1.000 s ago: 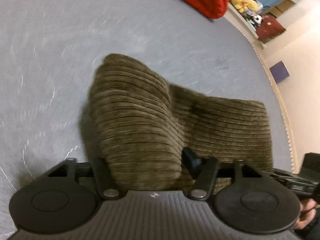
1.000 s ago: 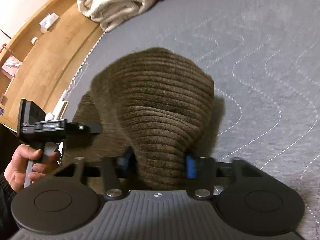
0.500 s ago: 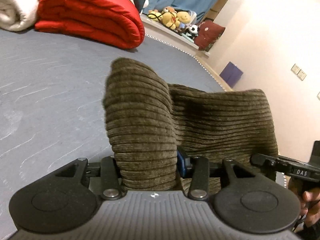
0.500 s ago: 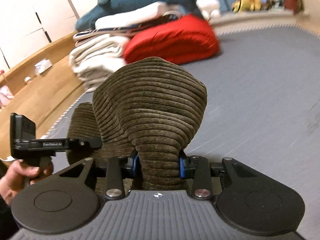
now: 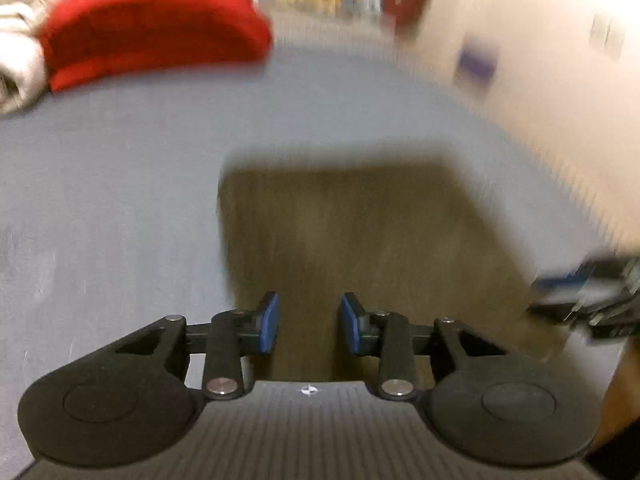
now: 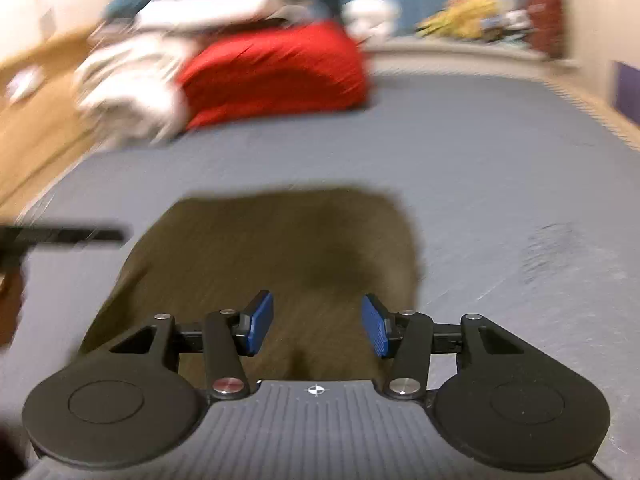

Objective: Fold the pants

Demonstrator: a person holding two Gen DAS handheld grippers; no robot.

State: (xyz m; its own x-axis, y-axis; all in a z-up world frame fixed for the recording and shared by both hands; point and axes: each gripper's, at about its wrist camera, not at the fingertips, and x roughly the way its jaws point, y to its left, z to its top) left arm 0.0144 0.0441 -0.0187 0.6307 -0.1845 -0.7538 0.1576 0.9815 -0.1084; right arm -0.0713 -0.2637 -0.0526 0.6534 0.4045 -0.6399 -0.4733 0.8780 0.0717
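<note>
Brown pants [image 5: 352, 232] lie folded flat near bed [image 6: 500, 184] foot edge; left gripper [image 5: 308, 324] and right gripper [image 6: 316, 326] both released, empty. Fold looks finished.

left gripper [image 5: 307, 322]: matte black, two round discs, ribbed grey centre plate with a small cross mark, silver screws, blue ribbed pads [image 5: 269, 322] | right gripper [image 6: 316, 324]: same black build, silver screws, blue pads [image 6: 260, 322] | both views blurred
</note>
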